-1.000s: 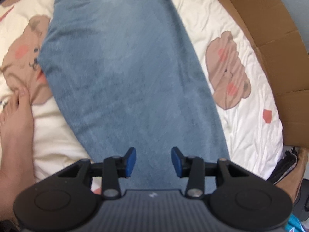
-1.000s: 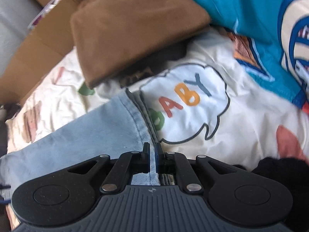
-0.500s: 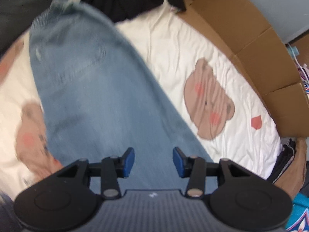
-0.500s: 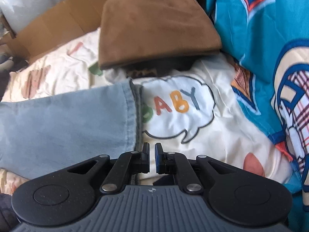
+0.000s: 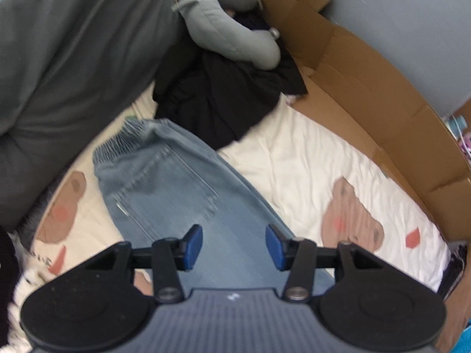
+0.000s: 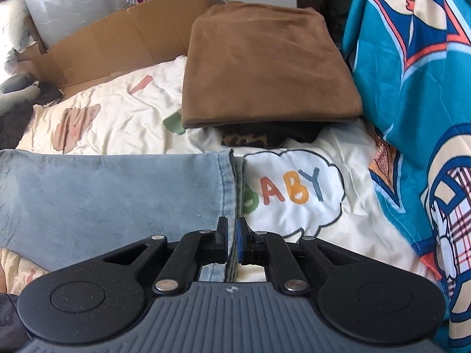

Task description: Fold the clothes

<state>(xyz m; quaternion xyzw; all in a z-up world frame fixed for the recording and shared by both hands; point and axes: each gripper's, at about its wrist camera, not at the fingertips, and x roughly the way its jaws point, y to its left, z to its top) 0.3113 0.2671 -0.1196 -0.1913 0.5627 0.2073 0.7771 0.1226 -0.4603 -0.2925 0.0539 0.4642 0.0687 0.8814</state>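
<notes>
Jeans (image 6: 112,194) on bedsheet (image 6: 294,211), beside folded cloth (image 6: 265,64)

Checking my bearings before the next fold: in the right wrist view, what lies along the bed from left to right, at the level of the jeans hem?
Jeans leg → its stitched hem → "BABY" speech bubble printed on the sheet → teal patterned blanket.

Both cameras ride on the handheld grippers, looking forward along the fingers. The left wrist view looks steeply down from well above at the waistband end of the jeans (image 5: 176,194) on the bed sheet (image 5: 300,158). The right wrist view sits low and close at the hem, facing the brown folded cloth (image 6: 265,67). The 2 views share the jeans, sheet and cardboard (image 5: 368,94).
</notes>
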